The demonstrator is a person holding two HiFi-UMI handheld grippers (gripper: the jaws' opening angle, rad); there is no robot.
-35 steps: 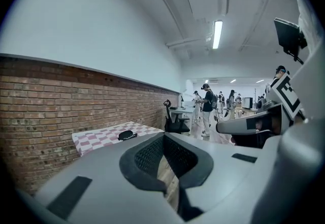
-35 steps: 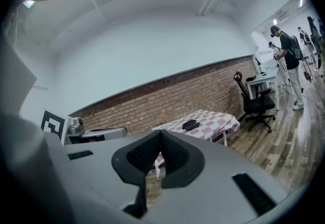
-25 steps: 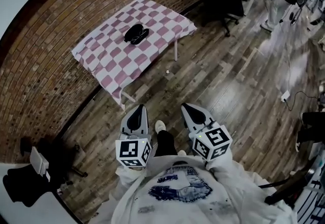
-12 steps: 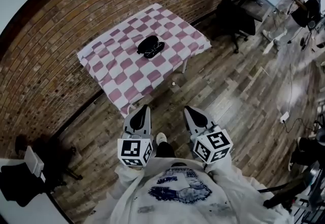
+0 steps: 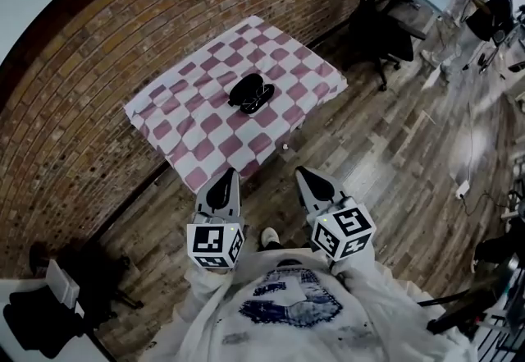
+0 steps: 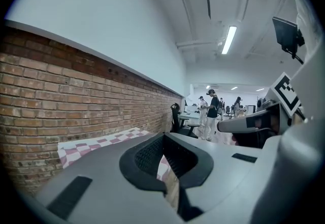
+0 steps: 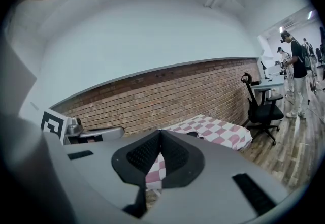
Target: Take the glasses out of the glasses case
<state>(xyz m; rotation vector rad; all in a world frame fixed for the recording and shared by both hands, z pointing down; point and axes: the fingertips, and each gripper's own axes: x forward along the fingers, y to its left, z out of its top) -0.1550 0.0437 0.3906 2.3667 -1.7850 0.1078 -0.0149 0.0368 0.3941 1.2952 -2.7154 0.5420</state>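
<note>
Your left tongs (image 5: 226,177) and right tongs (image 5: 302,173) are both closed on nothing, held low in front of you. The checked table (image 5: 189,135) has drawn nearer as you walk up, so reaching comes next. The head view shows the dark glasses case (image 5: 251,93) lying open near the tabletop's middle. The left gripper view catches only a corner of the cloth.

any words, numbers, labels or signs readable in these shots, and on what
No text can be read anywhere.
On the left marker cube: only black-and-white square patterns, no letters.
On the right marker cube: the same.
On the person's shirt, the blue print: too blurred to read.
On the glasses case: no label visible.
</note>
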